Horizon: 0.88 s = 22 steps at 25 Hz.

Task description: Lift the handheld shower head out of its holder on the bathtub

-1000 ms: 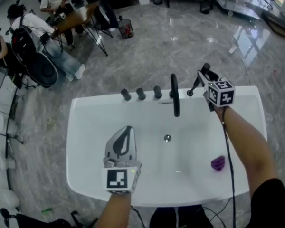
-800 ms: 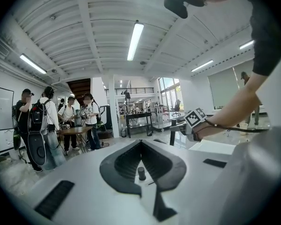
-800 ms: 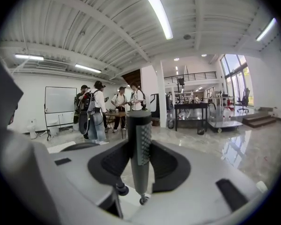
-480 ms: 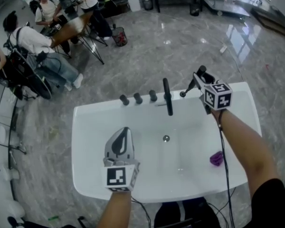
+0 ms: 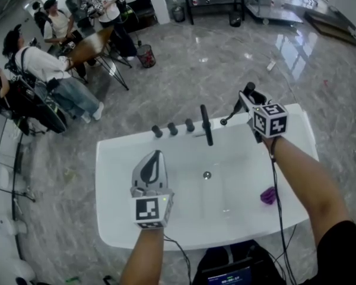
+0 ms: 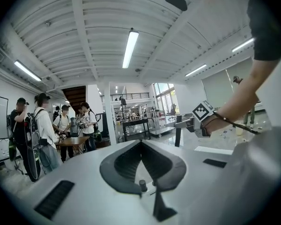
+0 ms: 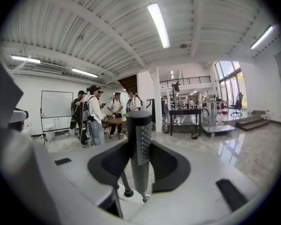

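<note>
At far left, the people (image 5: pixel 45 67) round a table are partly cut by the frame edge and too small to read. Your left gripper (image 5: pixel 153 157) hangs over the white, glossy bathtub (image 5: pixel 110 206). In the left gripper view, its dark ribbed pads meet at the tips with nothing between them. On the back rim stand three stubby dark knobs (image 5: pixel 172 128). Next to them a slim black spout (image 5: pixel 206 125) reaches over the basin toward the round metal drain (image 5: pixel 207 174). Your right gripper (image 7: pixel 139 146) is clamped on the shower head (image 7: pixel 141 125), a grey upright stick with a panel of small nozzle dots. Its lower end is lost behind the claw's white body. In the head view it sits above the tub's back right rim, and the holder is probably hidden beneath the gripper. A crumpled purple thing (image 5: pixel 268 195) lies inside the tub near its right wall, and its material is unclear.
</note>
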Each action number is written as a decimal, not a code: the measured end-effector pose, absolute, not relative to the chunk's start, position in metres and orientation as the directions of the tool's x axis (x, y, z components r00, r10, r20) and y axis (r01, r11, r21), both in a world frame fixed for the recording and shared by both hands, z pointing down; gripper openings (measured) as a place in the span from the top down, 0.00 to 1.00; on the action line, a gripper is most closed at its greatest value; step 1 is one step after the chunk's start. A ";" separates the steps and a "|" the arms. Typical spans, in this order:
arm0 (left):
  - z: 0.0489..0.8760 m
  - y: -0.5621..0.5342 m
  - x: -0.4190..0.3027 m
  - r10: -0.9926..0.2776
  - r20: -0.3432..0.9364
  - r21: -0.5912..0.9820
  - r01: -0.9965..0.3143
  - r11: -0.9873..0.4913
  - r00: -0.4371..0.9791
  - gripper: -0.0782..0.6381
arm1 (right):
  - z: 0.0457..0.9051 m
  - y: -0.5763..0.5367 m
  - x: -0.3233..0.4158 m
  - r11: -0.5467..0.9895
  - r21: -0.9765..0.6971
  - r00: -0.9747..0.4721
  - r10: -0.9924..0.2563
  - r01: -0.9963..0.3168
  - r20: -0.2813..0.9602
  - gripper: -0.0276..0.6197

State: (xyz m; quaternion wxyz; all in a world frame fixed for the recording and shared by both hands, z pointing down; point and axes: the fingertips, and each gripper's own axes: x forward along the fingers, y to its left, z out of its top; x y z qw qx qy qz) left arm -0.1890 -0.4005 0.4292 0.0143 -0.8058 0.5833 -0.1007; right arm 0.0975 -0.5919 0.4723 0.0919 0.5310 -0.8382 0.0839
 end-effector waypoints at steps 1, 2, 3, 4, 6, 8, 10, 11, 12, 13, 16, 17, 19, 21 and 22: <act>0.424 -0.401 -0.190 -0.943 0.135 -0.140 -0.937 -0.321 0.303 0.88 | 0.466 -0.589 0.096 0.424 -0.037 -0.420 -0.875 -0.905 0.240 0.73; 0.418 -0.401 -0.191 -0.944 0.125 -0.141 -0.936 -0.321 0.305 0.88 | 0.461 -0.587 0.094 0.426 -0.032 -0.421 -0.876 -0.904 0.237 0.73; 0.412 -0.399 -0.193 -0.945 0.115 -0.141 -0.937 -0.319 0.305 0.88 | 0.454 -0.583 0.092 0.426 -0.029 -0.420 -0.877 -0.904 0.233 0.73; 0.407 -0.397 -0.196 -0.947 0.105 -0.139 -0.939 -0.315 0.302 0.88 | 0.448 -0.579 0.091 0.424 -0.027 -0.419 -0.879 -0.905 0.228 0.73; 0.399 -0.390 -0.202 -0.951 0.089 -0.137 -0.942 -0.306 0.296 0.88 | 0.436 -0.571 0.092 0.422 -0.030 -0.418 -0.883 -0.906 0.216 0.73; 0.400 -0.383 -0.207 -0.953 0.096 -0.137 -0.944 -0.300 0.288 0.88 | 0.425 -0.563 0.092 0.426 -0.031 -0.423 -0.883 -0.904 0.202 0.73; 0.401 -0.378 -0.211 -0.952 0.114 -0.133 -0.945 -0.298 0.284 0.88 | 0.415 -0.556 0.091 0.433 -0.025 -0.430 -0.884 -0.901 0.186 0.73; 0.399 -0.376 -0.212 -0.951 0.120 -0.133 -0.944 -0.301 0.286 0.88 | 0.410 -0.552 0.090 0.435 -0.023 -0.432 -0.884 -0.900 0.178 0.73; 0.397 -0.374 -0.212 -0.949 0.122 -0.134 -0.943 -0.306 0.290 0.88 | 0.404 -0.548 0.091 0.435 -0.023 -0.432 -0.886 -0.900 0.171 0.73; 0.394 -0.372 -0.212 -0.948 0.121 -0.135 -0.941 -0.311 0.296 0.88 | 0.398 -0.544 0.091 0.433 -0.025 -0.431 -0.887 -0.901 0.165 0.73; 0.390 -0.363 -0.210 -0.943 0.115 -0.148 -0.933 -0.328 0.313 0.88 | 0.386 -0.528 0.097 0.428 -0.027 -0.427 -0.891 -0.903 0.153 0.73; 0.389 -0.361 -0.209 -0.941 0.113 -0.153 -0.931 -0.332 0.318 0.88 | 0.382 -0.523 0.098 0.428 -0.025 -0.427 -0.892 -0.903 0.146 0.73; 0.383 -0.358 -0.207 -0.940 0.104 -0.151 -0.928 -0.339 0.326 0.88 | 0.370 -0.514 0.099 0.429 -0.020 -0.428 -0.895 -0.903 0.127 0.73; 0.371 -0.355 -0.200 -0.934 0.088 -0.138 -0.925 -0.355 0.346 0.88 | 0.356 -0.505 0.101 0.430 -0.017 -0.429 -0.897 -0.903 0.108 0.73; 0.367 -0.353 -0.196 -0.931 0.084 -0.132 -0.922 -0.365 0.356 0.88 | 0.350 -0.500 0.102 0.429 -0.016 -0.429 -0.898 -0.903 0.101 0.73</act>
